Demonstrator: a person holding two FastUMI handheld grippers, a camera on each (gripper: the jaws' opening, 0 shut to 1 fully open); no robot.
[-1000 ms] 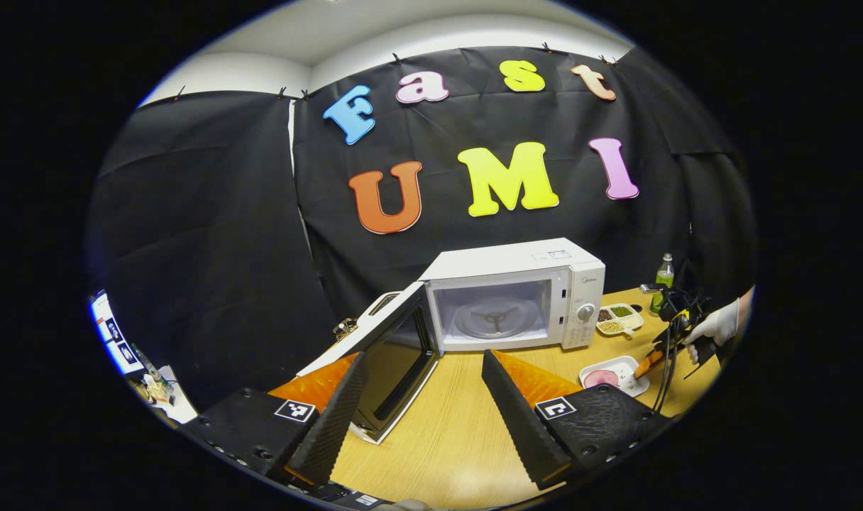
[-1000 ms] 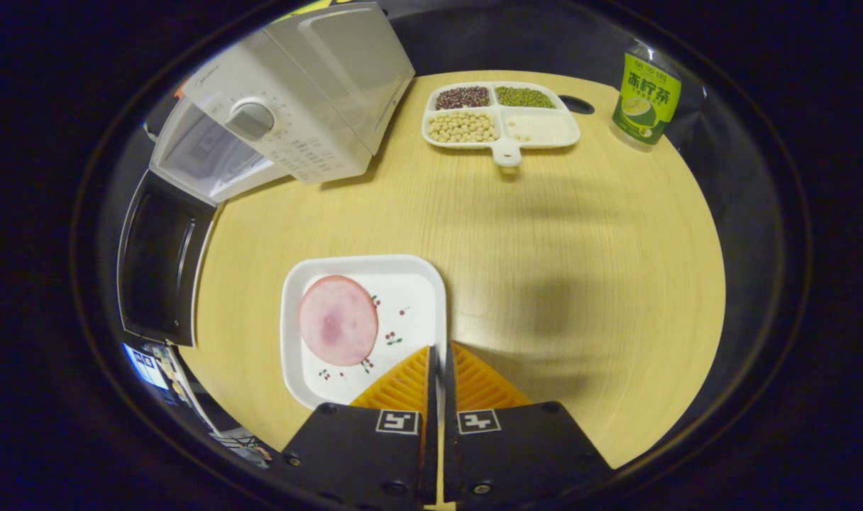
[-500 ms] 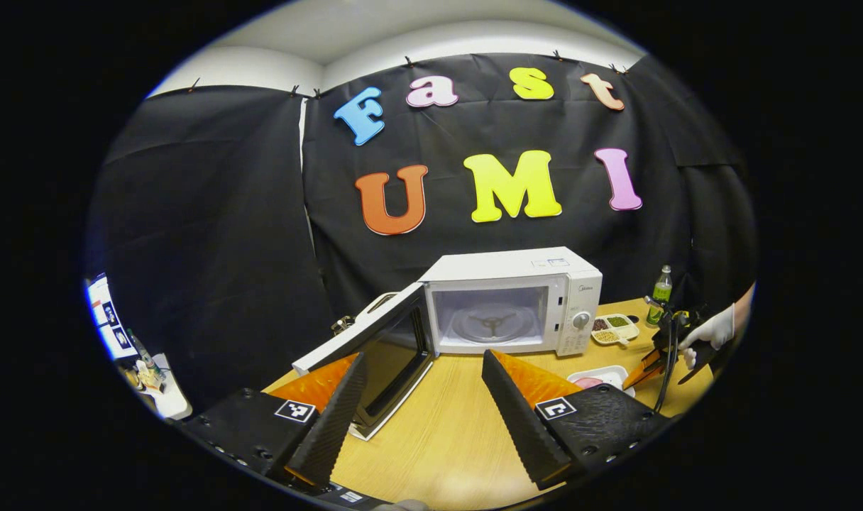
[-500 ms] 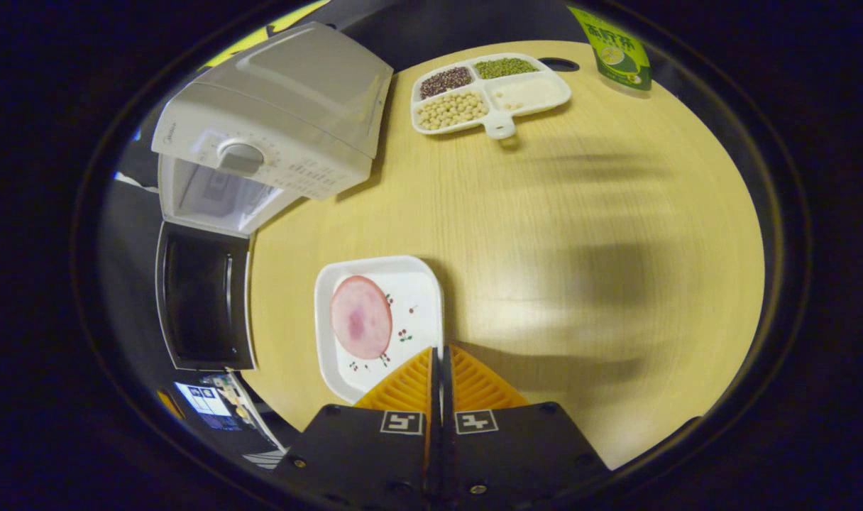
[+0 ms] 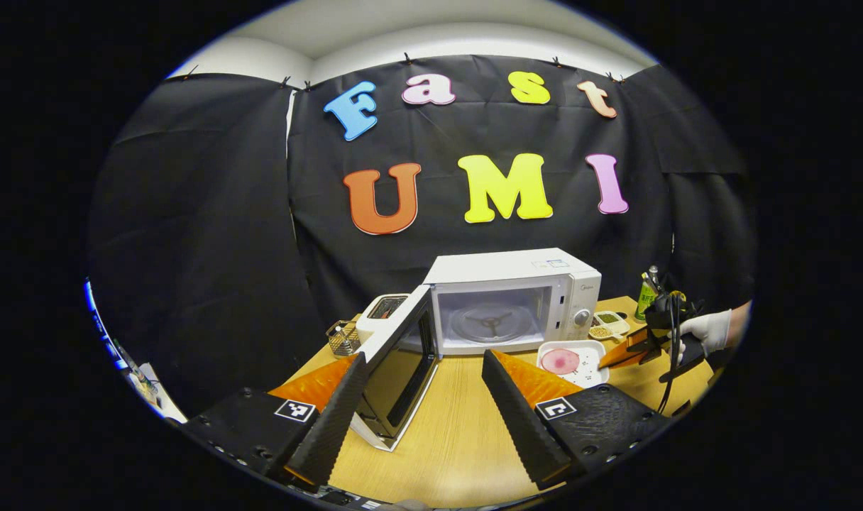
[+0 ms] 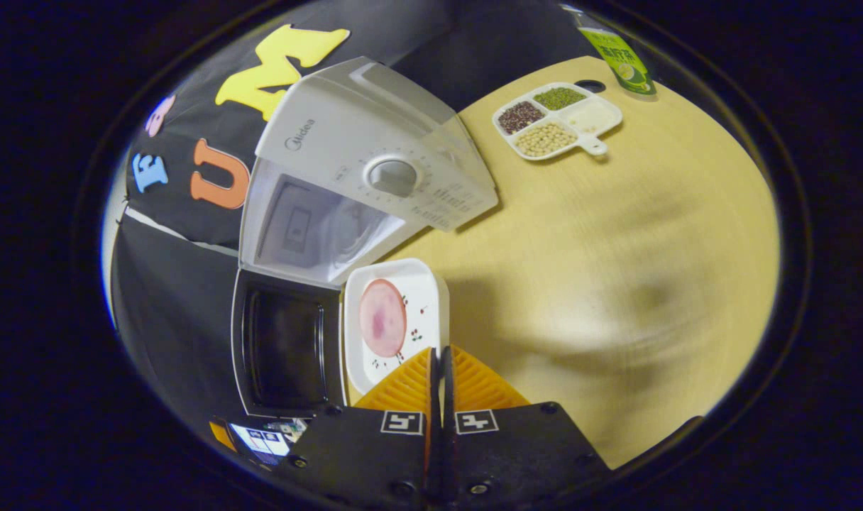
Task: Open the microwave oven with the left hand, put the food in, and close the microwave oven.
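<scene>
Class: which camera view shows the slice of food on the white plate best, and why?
The right gripper view: the pink slice lies close on the white plate, seen from above. In the left gripper view the same slice looks small and distant, before the open microwave.

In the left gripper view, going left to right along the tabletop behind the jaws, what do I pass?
Wire basket → toaster → open microwave door → microwave cavity with turntable → control dial → plate with the ham slice → right gripper → gloved hand.
</scene>
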